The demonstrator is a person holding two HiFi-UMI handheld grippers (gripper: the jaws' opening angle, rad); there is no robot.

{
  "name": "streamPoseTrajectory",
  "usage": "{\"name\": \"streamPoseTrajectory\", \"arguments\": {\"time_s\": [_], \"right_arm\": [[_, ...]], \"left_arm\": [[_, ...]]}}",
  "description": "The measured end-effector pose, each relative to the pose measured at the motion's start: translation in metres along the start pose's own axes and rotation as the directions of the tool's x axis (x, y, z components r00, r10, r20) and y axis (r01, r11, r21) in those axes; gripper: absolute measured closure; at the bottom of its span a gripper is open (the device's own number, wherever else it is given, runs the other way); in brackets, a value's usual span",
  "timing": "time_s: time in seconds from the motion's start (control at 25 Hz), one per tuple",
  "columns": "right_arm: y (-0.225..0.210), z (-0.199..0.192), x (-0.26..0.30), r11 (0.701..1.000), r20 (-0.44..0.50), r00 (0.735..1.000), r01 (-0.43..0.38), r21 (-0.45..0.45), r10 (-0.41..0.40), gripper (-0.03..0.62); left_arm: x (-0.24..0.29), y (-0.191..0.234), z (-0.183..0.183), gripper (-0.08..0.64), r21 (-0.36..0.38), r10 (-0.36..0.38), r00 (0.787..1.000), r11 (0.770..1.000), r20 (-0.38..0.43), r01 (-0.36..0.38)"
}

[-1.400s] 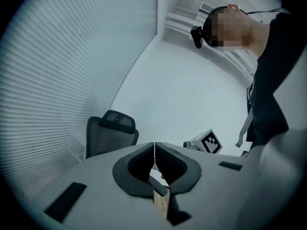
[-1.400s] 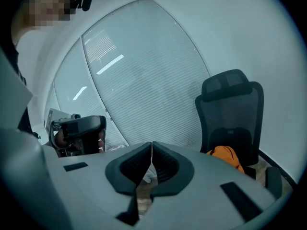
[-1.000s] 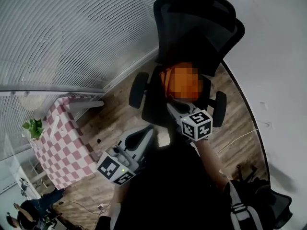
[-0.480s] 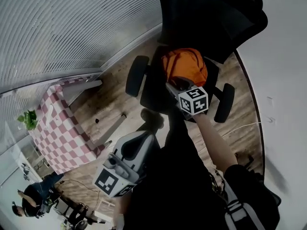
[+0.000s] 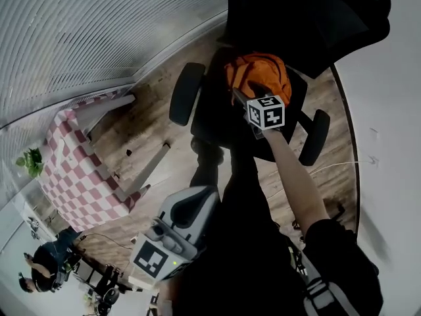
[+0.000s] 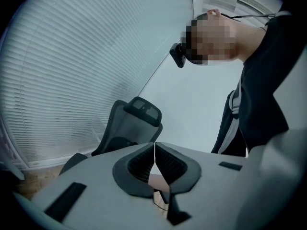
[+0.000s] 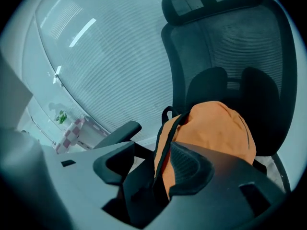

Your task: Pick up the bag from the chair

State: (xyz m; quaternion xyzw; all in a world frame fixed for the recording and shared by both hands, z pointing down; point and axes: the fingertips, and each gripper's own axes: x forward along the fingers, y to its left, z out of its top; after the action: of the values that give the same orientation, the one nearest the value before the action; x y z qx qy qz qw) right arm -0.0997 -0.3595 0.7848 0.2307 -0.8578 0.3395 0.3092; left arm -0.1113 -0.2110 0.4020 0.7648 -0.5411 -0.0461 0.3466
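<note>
Reaching gripper: right gripper [image 5: 246, 95], stretched out over the seat of the chair [image 5: 309, 18], right up against the bag [image 7: 211, 128].
Right jaws: released and set wide apart. The bag's black-trimmed near edge stands in the gap. The orange side lies close to one pad, and contact cannot be judged.
Bag: orange, upright on the chair seat, leaning on the mesh backrest between the two armrests [image 5: 185, 92].
Left gripper: left gripper [image 6: 154, 164], held low near the person's body, well apart from the chair.
Left jaws: clenched, pads meeting, nothing between them.
Chair: black, with a headrest, standing on a wooden floor [image 5: 145, 124] beside window blinds [image 5: 99, 31].
Surroundings: bench [image 5: 66, 170] with a red-and-white checked cloth at the head view's left, with a small plant [image 5: 29, 160] at its far edge.
</note>
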Motion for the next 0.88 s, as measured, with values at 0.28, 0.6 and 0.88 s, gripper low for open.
{"name": "streamPoseTrajectory", "arguments": {"time_s": [0.28, 0.6, 0.88], "right_arm": [[-0.02, 0.002, 0.029, 1.0, -0.008, 1.0, -0.015, 0.025, 0.015, 0.342], [-0.017, 0.015, 0.04, 0.995, 0.009, 0.996, -0.087, 0.049, 0.087, 0.341], [-0.017, 0.016, 0.052, 0.989, 0.008, 0.994, -0.11, 0.096, 0.11, 0.361]], "left_arm": [[0.011, 0.023, -0.002, 0.526, -0.067, 0.039, 0.999, 0.997, 0.01, -0.039], [0.02, 0.029, -0.017, 0.526, -0.028, 0.078, 0.996, 0.996, -0.04, -0.079], [0.025, 0.019, -0.024, 0.526, -0.034, 0.083, 0.995, 0.996, -0.048, -0.085]]}}
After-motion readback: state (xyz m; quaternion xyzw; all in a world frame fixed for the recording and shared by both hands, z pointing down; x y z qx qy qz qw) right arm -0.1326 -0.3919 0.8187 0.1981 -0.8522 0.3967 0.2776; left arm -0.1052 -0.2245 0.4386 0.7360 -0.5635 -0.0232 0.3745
